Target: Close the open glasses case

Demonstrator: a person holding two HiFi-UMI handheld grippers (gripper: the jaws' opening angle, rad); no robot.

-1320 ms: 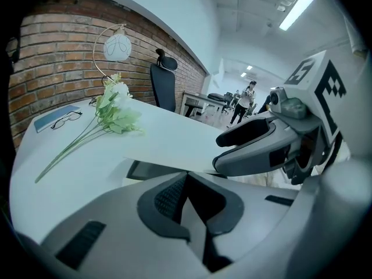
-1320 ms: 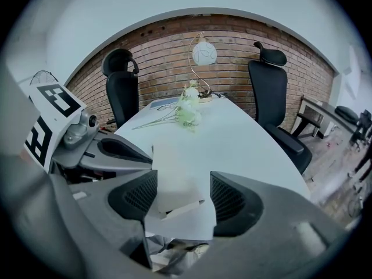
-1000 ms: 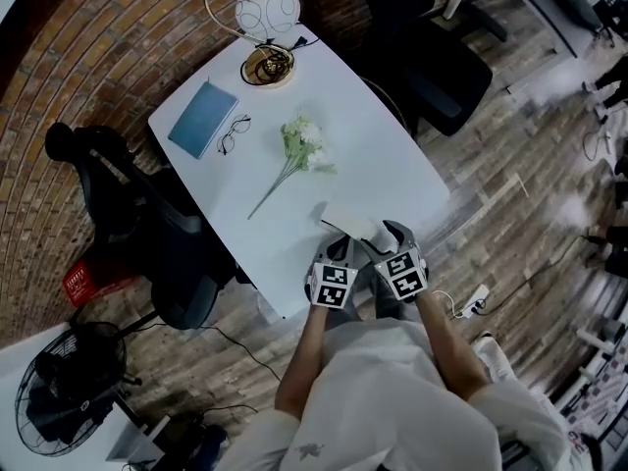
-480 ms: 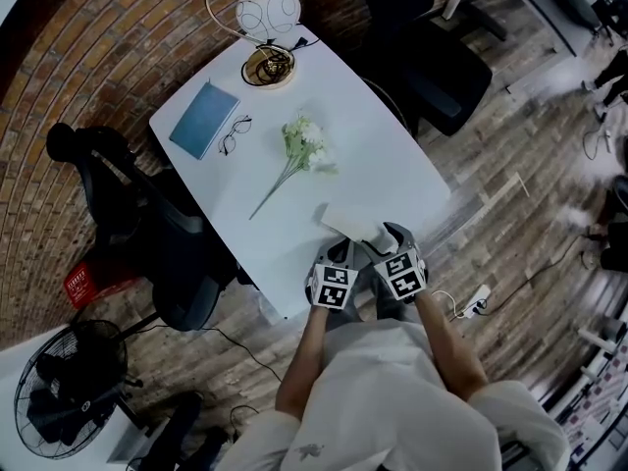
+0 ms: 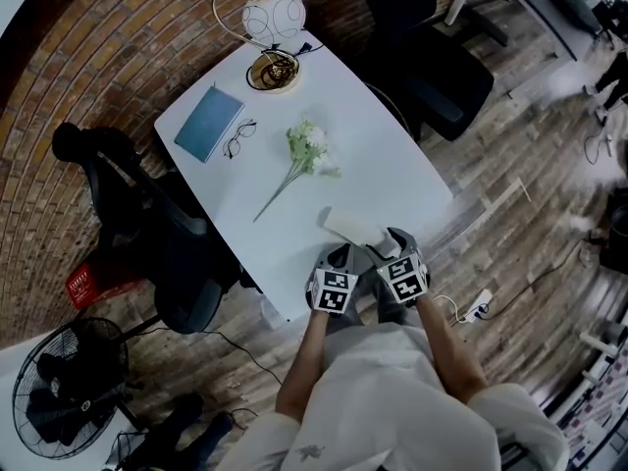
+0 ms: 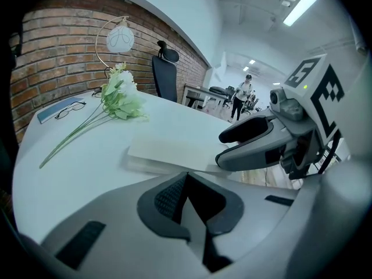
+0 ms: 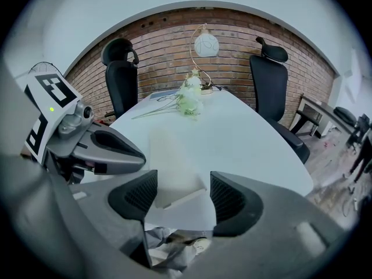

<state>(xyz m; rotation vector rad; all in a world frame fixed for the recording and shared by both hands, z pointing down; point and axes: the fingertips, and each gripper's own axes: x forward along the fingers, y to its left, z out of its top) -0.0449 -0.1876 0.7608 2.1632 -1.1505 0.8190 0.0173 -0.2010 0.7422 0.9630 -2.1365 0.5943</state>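
A flat white rectangular glasses case point(image 5: 351, 228) lies on the white tabletop point(image 5: 383, 165), close to the edge nearest the person and near its right-hand corner. Whether its lid is fully down cannot be told.

The right gripper point(image 5: 391, 241) is at that edge with its jaws spread. In the right gripper view the near end of the case point(image 7: 174, 167) sits between the two dark ribbed pads point(image 7: 231, 197) without being pinched. The left gripper point(image 5: 337, 258) hangs just beside it at the same edge. In the left gripper view its jaws are pressed together on nothing, and the case point(image 6: 174, 147) lies just ahead of them, with the right gripper point(image 6: 250, 141) reaching in from the side.

Toward the middle of the tabletop lies a sprig of white flowers with a long green stem point(image 5: 309, 150). Near the far left edge are a pair of thin-rimmed eyeglasses point(image 5: 238, 137) and a blue notebook point(image 5: 208, 124), and at the far corner stands a lamp with a white globe point(image 5: 273, 18). Black office chairs point(image 5: 432, 57) stand along both long edges.
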